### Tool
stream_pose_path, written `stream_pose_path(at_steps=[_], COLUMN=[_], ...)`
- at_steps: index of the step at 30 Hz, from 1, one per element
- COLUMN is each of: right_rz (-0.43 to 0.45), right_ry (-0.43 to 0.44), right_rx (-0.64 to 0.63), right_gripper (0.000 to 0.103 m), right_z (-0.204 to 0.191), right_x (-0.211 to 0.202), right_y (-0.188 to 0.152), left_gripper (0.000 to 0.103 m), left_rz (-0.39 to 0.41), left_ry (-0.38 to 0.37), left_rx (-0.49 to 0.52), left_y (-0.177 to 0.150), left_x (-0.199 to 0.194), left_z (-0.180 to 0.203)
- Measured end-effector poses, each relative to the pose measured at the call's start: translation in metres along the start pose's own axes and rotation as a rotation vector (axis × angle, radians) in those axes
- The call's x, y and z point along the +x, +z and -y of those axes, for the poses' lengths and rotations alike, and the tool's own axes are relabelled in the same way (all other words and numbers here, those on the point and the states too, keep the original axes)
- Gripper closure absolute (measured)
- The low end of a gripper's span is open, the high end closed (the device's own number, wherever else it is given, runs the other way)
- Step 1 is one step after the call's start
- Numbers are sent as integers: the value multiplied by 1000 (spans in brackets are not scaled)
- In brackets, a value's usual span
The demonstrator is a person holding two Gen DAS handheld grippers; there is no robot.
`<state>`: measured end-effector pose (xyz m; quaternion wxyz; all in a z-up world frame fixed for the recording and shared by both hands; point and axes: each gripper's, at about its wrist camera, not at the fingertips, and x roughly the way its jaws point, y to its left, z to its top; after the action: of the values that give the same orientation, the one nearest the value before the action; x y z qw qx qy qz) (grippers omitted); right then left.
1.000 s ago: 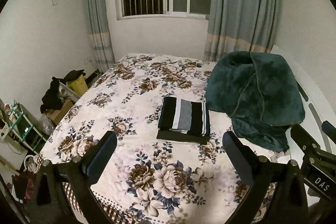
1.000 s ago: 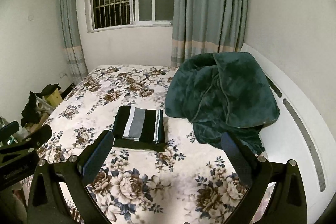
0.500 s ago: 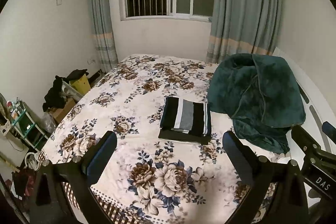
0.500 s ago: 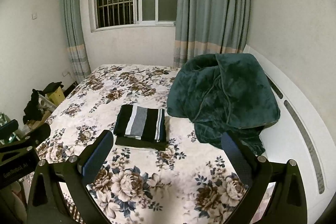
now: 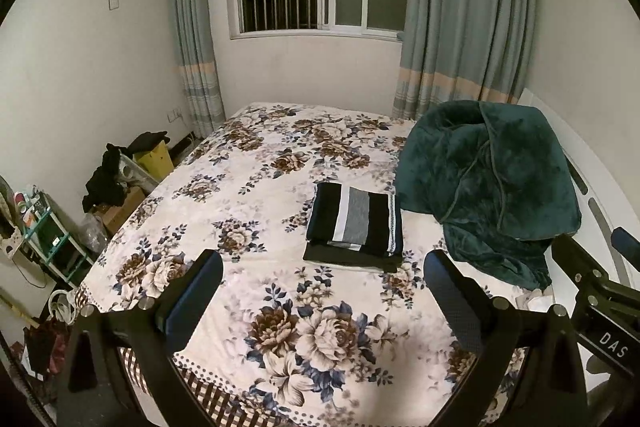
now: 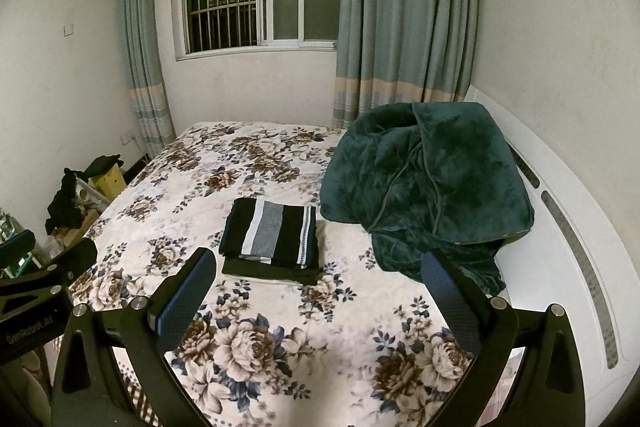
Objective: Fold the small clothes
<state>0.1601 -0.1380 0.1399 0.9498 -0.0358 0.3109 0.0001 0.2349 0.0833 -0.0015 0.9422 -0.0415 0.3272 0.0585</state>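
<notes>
On the floral bedspread [image 5: 280, 187], mid-bed, folded striped clothes [image 5: 356, 223] stacked flat, touching green blanket [image 5: 488, 179] on their right. Left gripper [image 5: 322, 291] spread wide, empty, above near bed edge. Right gripper [image 6: 318, 287] likewise spread, empty.

A folded striped garment [image 5: 357, 221] lies flat atop a folded black one [image 5: 350, 259], mid-bed.
</notes>
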Motion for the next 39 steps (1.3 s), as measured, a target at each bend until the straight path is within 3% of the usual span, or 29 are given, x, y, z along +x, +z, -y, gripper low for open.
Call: stream_pose_path(at_steps=[39], right_rz=[2], right_ry=[9], right_rx=[-2], right_gripper=[0], right_z=[-9], right_x=[-3], right_y=[-3], left_gripper=[0], left_rz=[-3], left_ry=[3], left_rx=[7], left_y=[-8], left_x=[-13], left_z=[-11])
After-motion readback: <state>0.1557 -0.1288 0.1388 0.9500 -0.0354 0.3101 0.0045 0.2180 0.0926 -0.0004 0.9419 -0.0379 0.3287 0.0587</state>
